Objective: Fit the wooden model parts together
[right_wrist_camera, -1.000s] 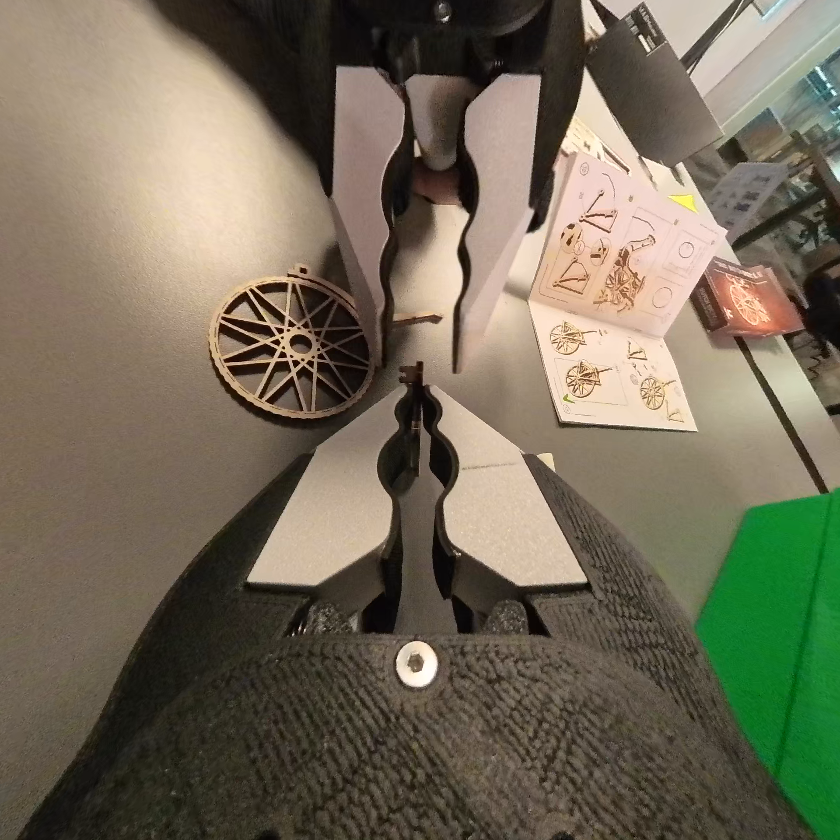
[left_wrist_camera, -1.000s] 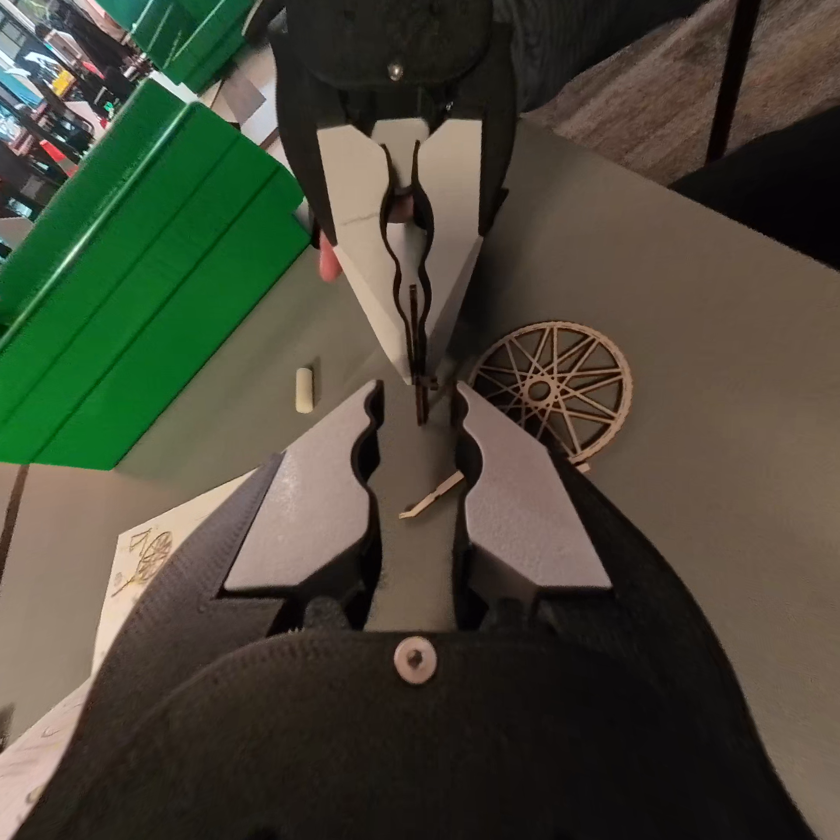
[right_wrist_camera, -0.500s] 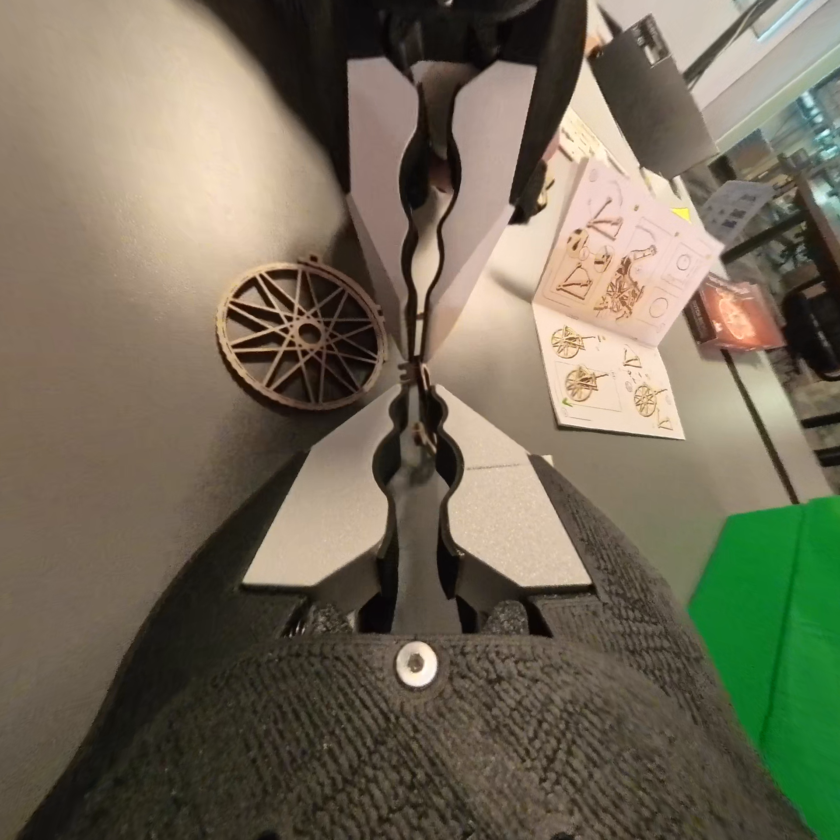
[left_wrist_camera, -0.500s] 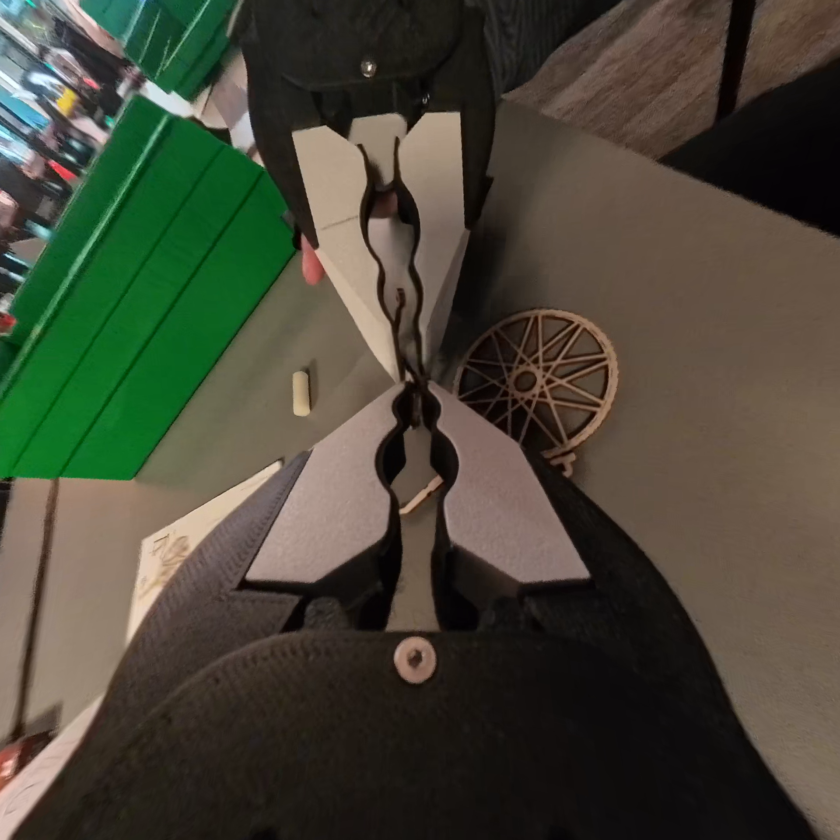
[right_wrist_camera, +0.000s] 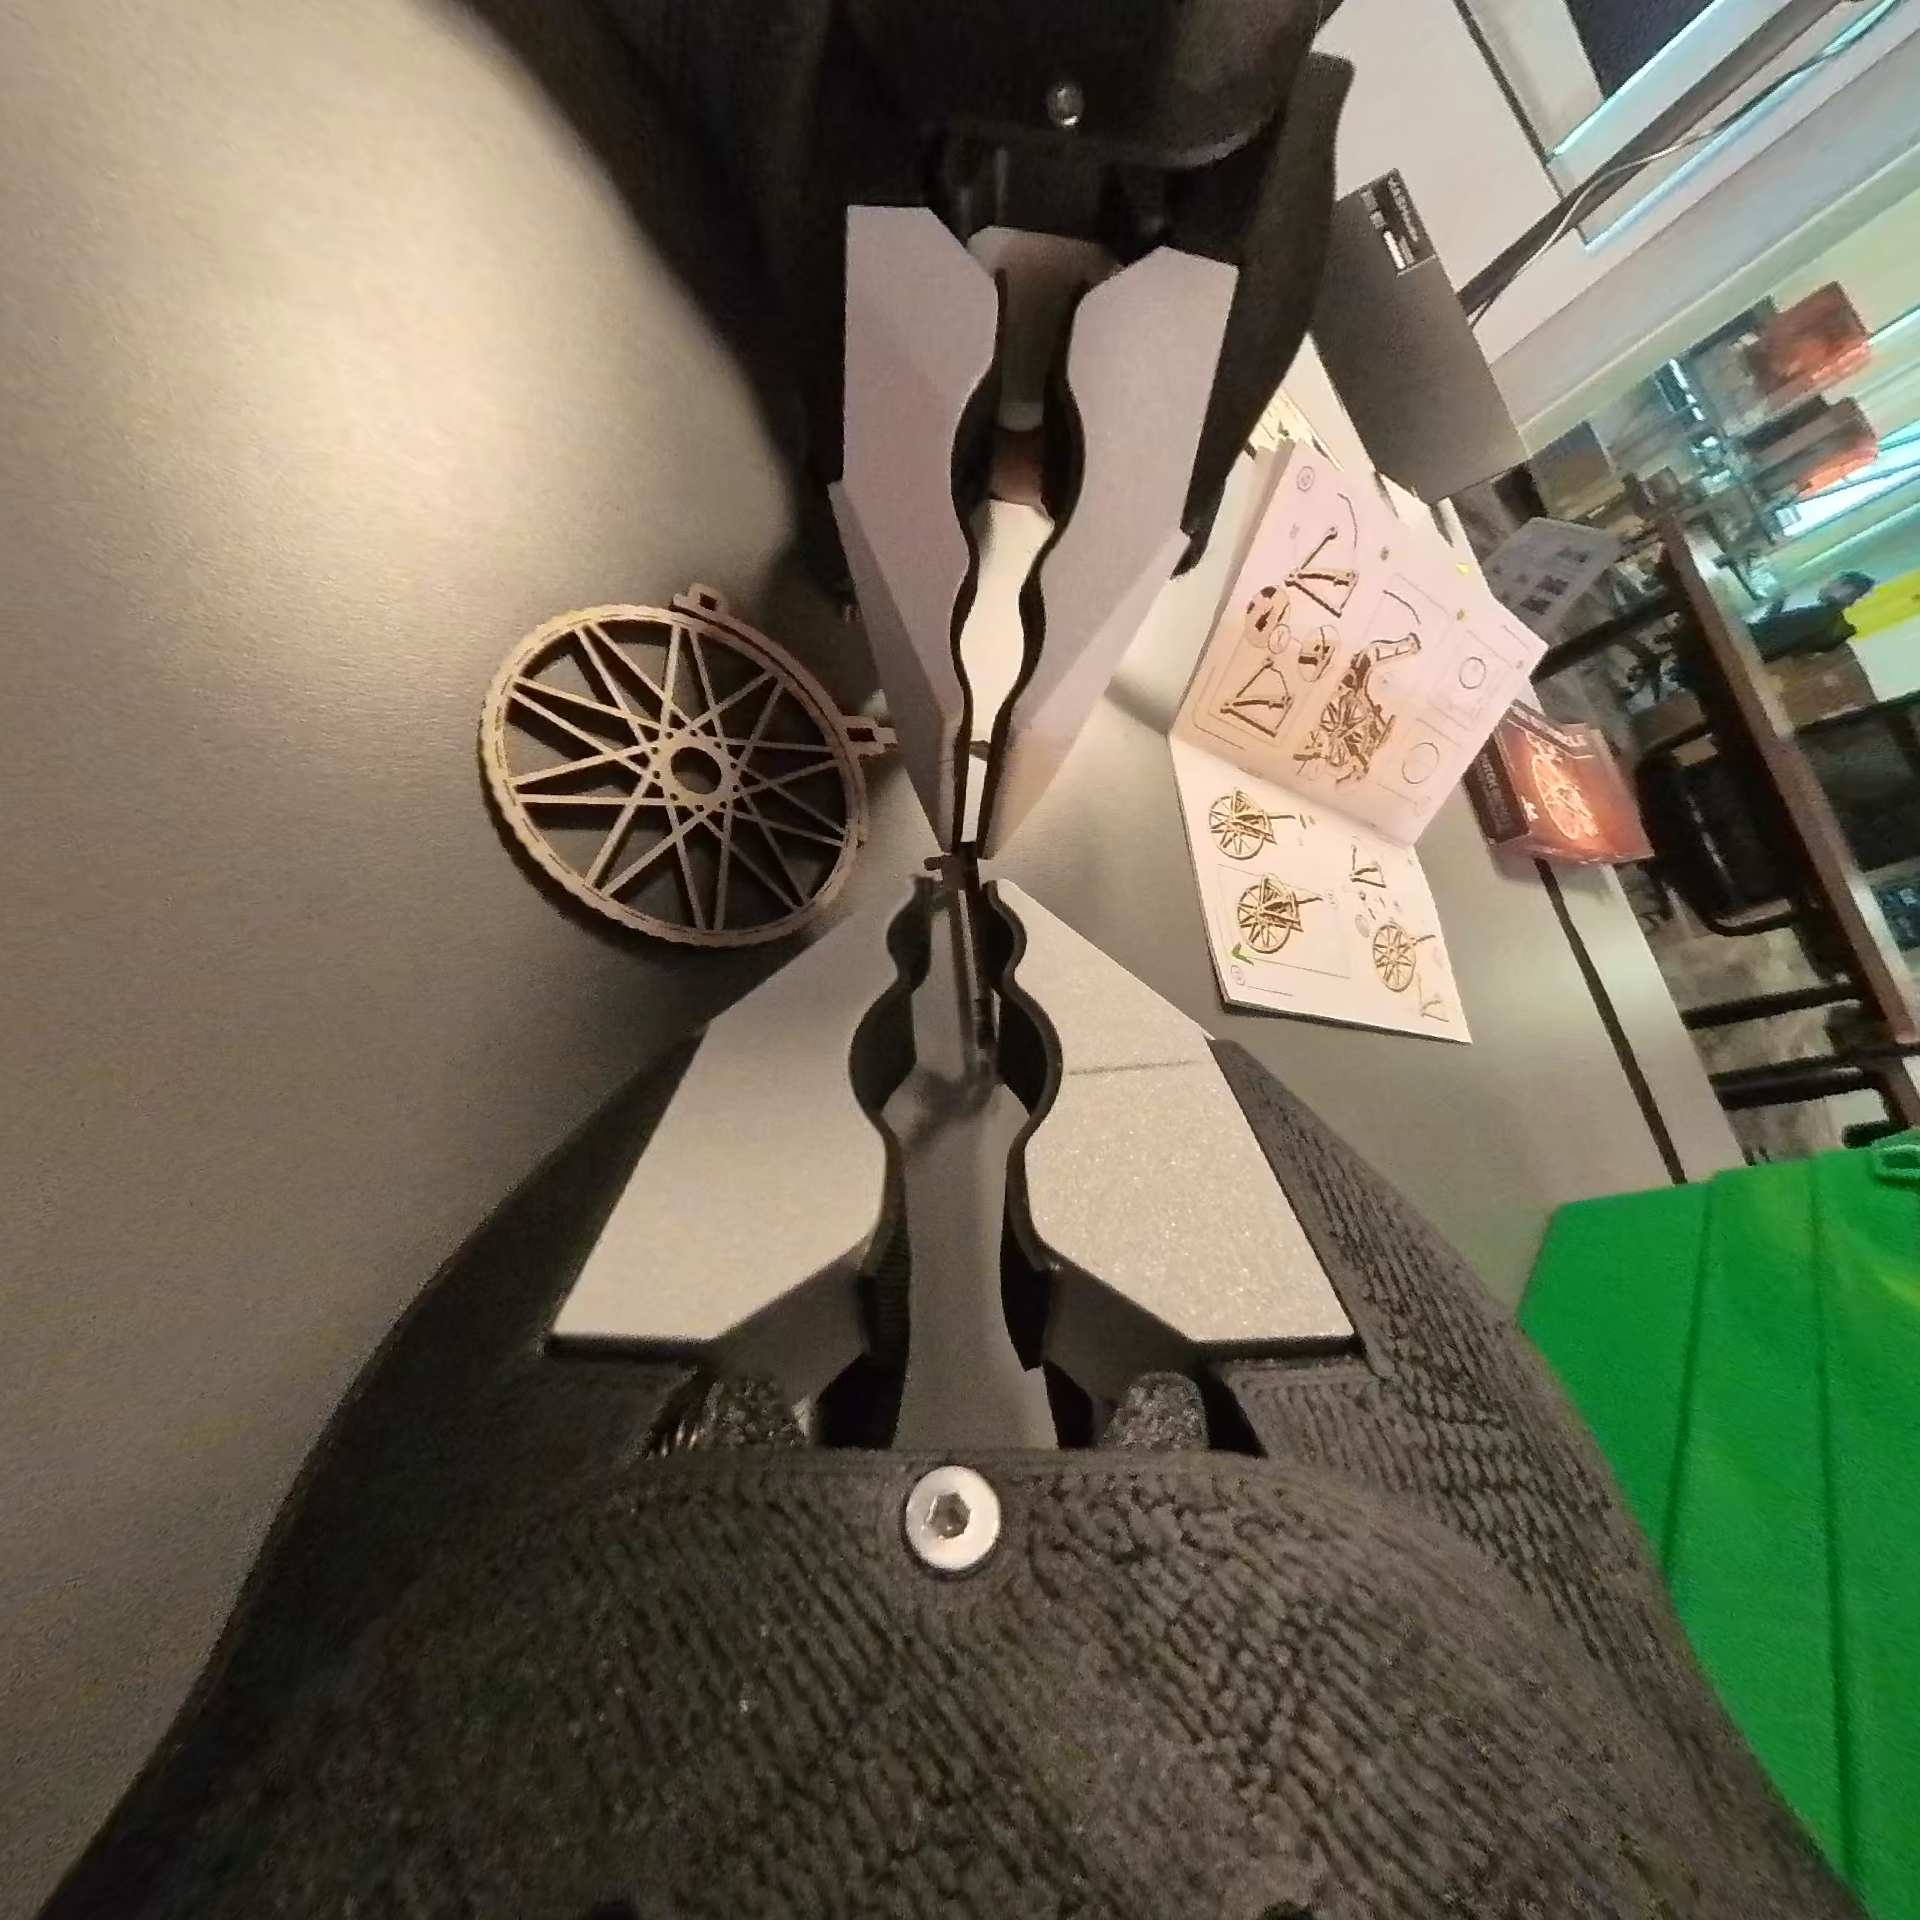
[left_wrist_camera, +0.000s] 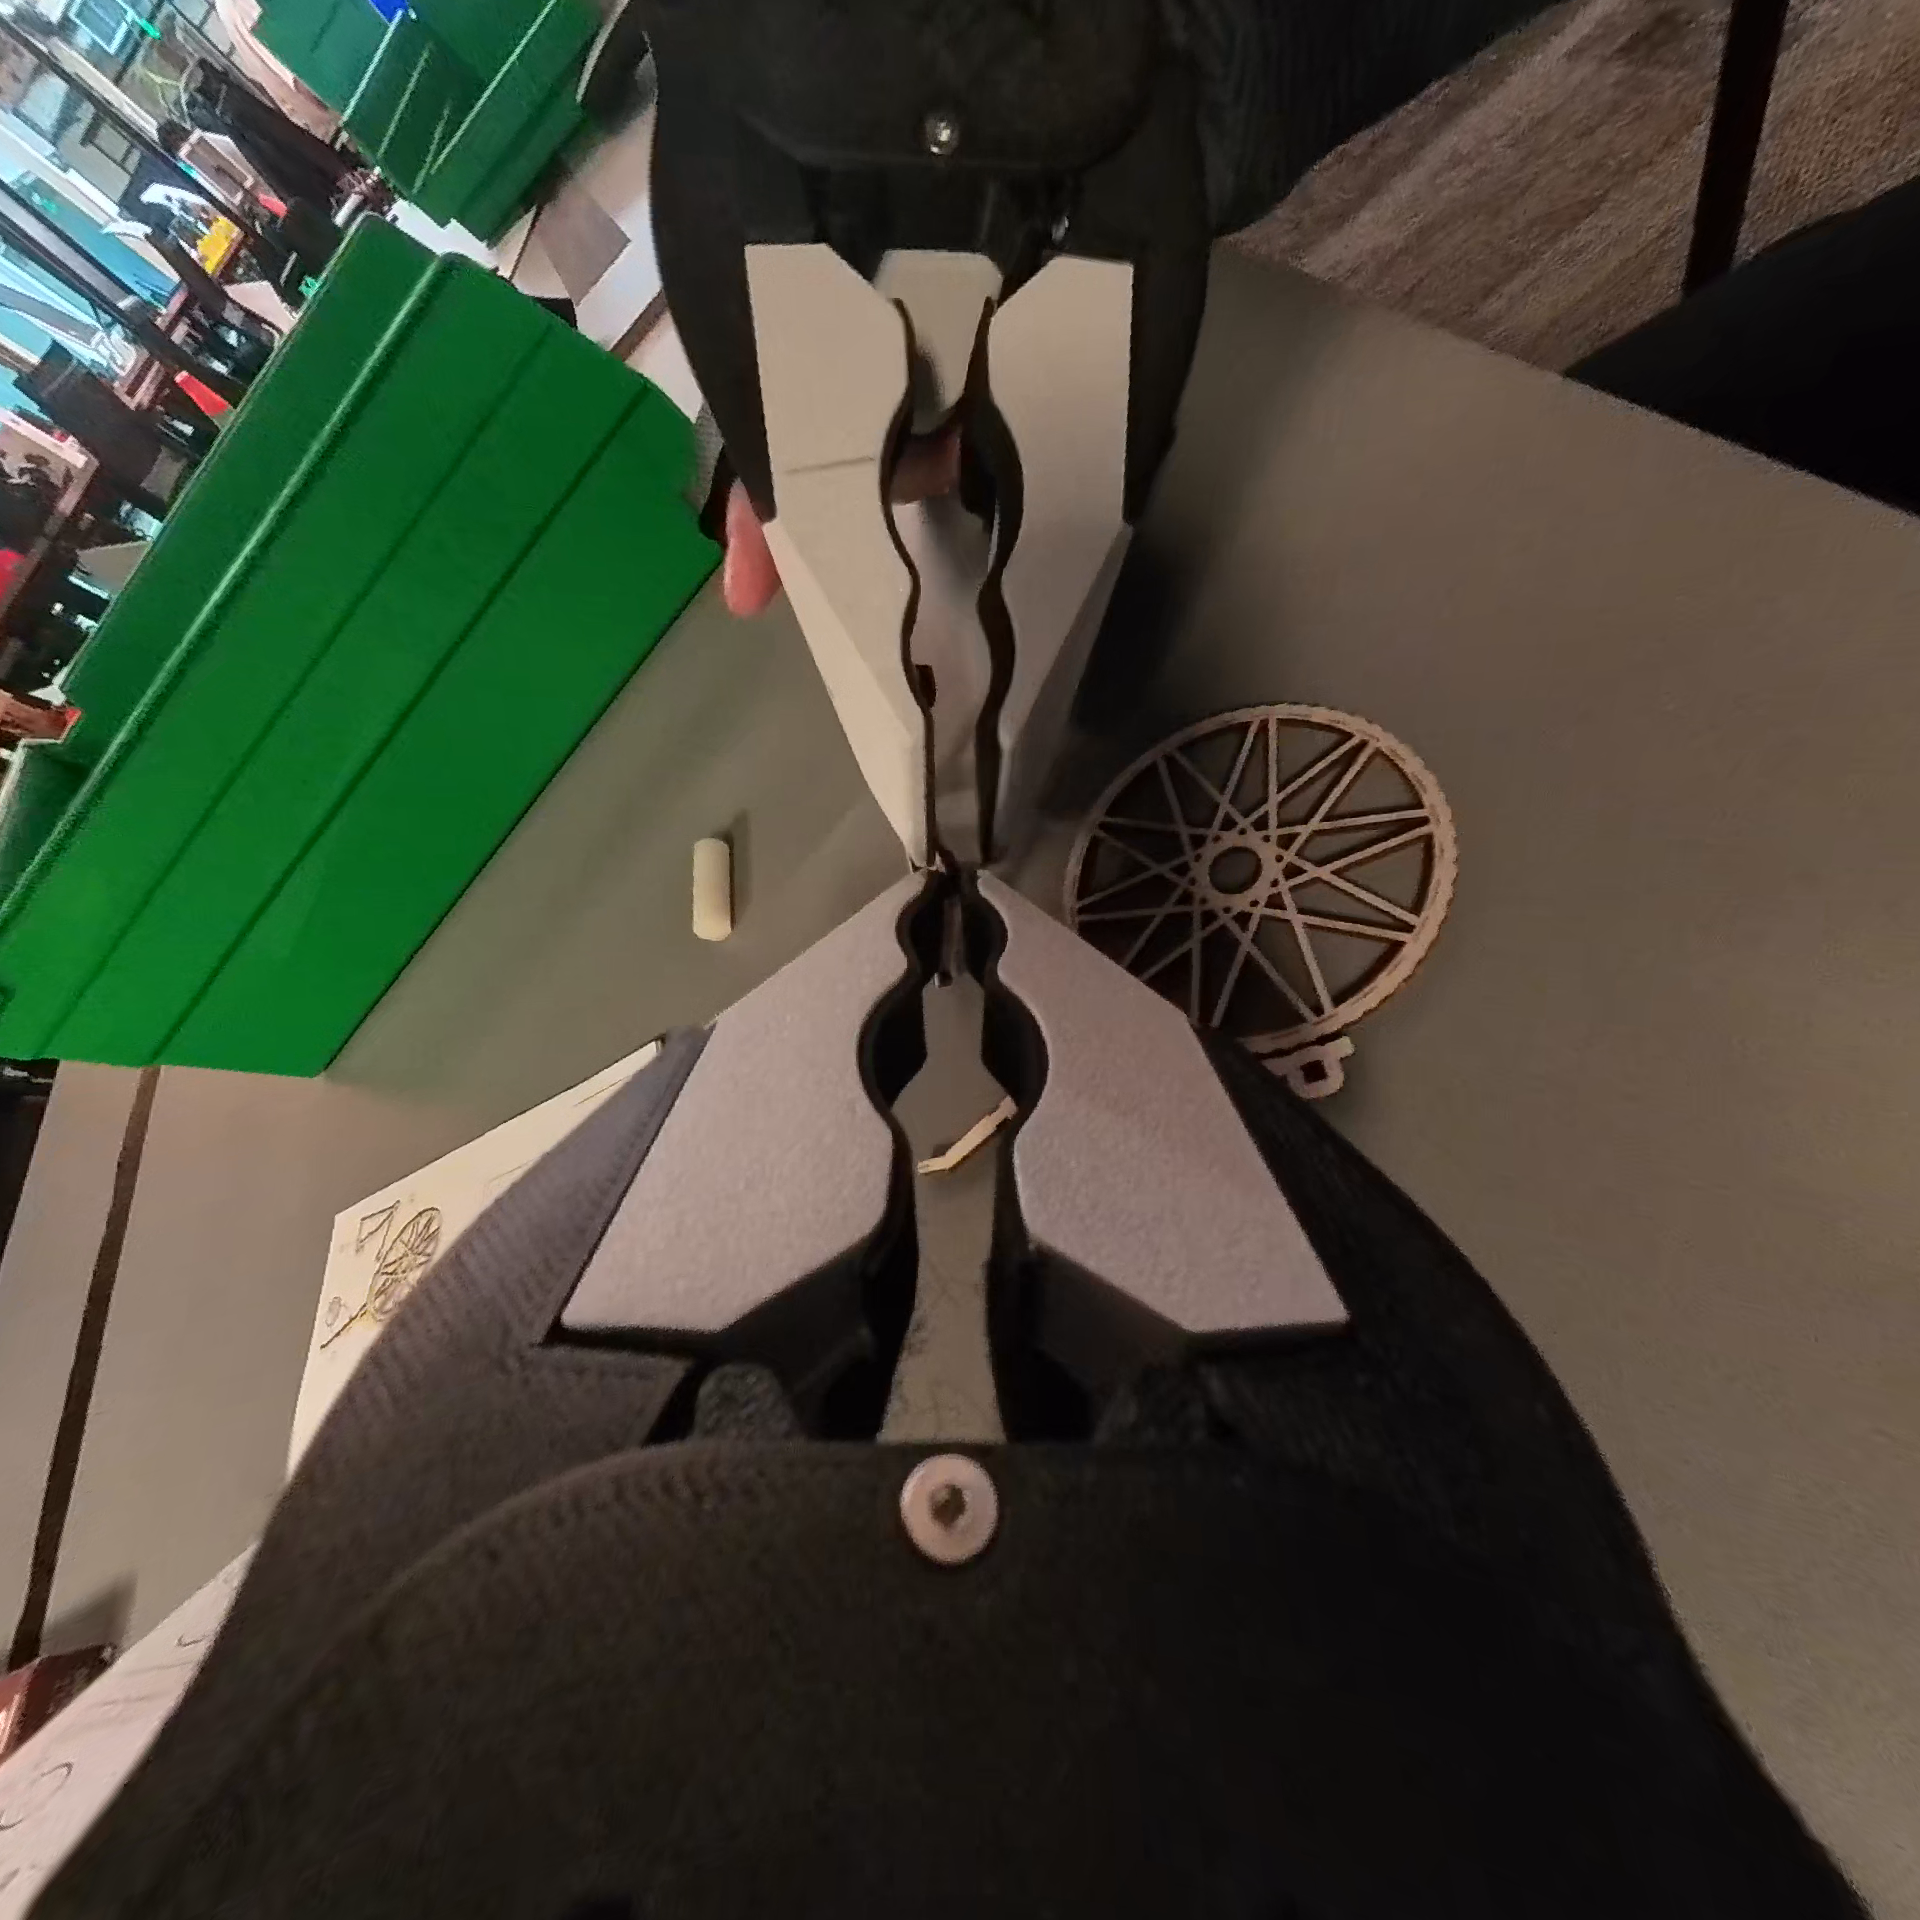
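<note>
A thin dark wooden strip [left_wrist_camera: 947, 930] hangs in the air between my two grippers, which meet tip to tip above the grey table [left_wrist_camera: 1558, 727]. My left gripper [left_wrist_camera: 949, 883] is shut on one end of it. My right gripper [right_wrist_camera: 956, 888] is slightly open. The strip [right_wrist_camera: 971, 966] lies loose along its right finger. A small cross piece sits at the strip's end by the left gripper's tips [right_wrist_camera: 971, 836]. A spoked wooden wheel [left_wrist_camera: 1262, 873] lies flat on the table beside the tips. It also shows in the right wrist view [right_wrist_camera: 675, 774].
A small pale wooden sliver [left_wrist_camera: 966, 1138] lies on the table under my left gripper. A short white peg [left_wrist_camera: 712, 883] lies near stacked green crates [left_wrist_camera: 343, 644]. An open instruction booklet [right_wrist_camera: 1340, 769] and a dark red box [right_wrist_camera: 1548, 790] lie farther along. The grippers are tip to tip, or close to it. The spoked wooden wheel [left_wrist_camera: 1262, 873] is about equally far from each gripper, around 5 cm. My right wrist view [right_wrist_camera: 658, 747] looks at it from another angle.
My left gripper moved up to the strip and shut on its end. My right gripper, shut on the strip before, has loosened a little. Both tips now meet.
</note>
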A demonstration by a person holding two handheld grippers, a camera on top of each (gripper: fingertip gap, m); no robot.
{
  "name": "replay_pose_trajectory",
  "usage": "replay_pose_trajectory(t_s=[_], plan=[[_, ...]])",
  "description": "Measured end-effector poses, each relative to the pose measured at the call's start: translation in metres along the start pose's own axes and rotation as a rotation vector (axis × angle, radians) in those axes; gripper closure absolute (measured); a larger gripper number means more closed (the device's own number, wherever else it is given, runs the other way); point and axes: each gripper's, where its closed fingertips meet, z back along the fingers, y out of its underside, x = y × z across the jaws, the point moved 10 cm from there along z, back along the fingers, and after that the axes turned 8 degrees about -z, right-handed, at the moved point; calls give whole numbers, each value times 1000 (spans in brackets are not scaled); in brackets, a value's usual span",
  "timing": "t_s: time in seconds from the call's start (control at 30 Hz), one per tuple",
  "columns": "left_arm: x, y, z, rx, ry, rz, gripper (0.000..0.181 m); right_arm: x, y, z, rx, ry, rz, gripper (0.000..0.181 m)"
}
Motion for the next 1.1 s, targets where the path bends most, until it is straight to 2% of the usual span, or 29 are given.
replay_pose_trajectory(t_s=[0.2,0.37,0.47,0.53,0.6,0.7,0.73,1.1], plan=[[1,1,0,5,9,22,177,-1,0,-1,3,9,-5,181],[2,5,2,41,16,25,160,-2,0,-1,9,0,-16,181],[1,5,-2,65,-7,-16,167,-5,0,2,-27,-3,-47,181],[1,5,-5,97,-37,-41,179,-6,-1,3,-40,-3,-61,181],[1,4,-6,119,-32,-45,179,-5,-1,3,-41,13,-42,180],[3,4,-7,135,-26,-24,180,-1,0,1,-32,48,5,163],[4,4,-6,134,-27,-18,179,-1,0,0,-26,53,14,163],[4,4,-10,153,3,22,179,5,-1,-4,3,81,85,173]])
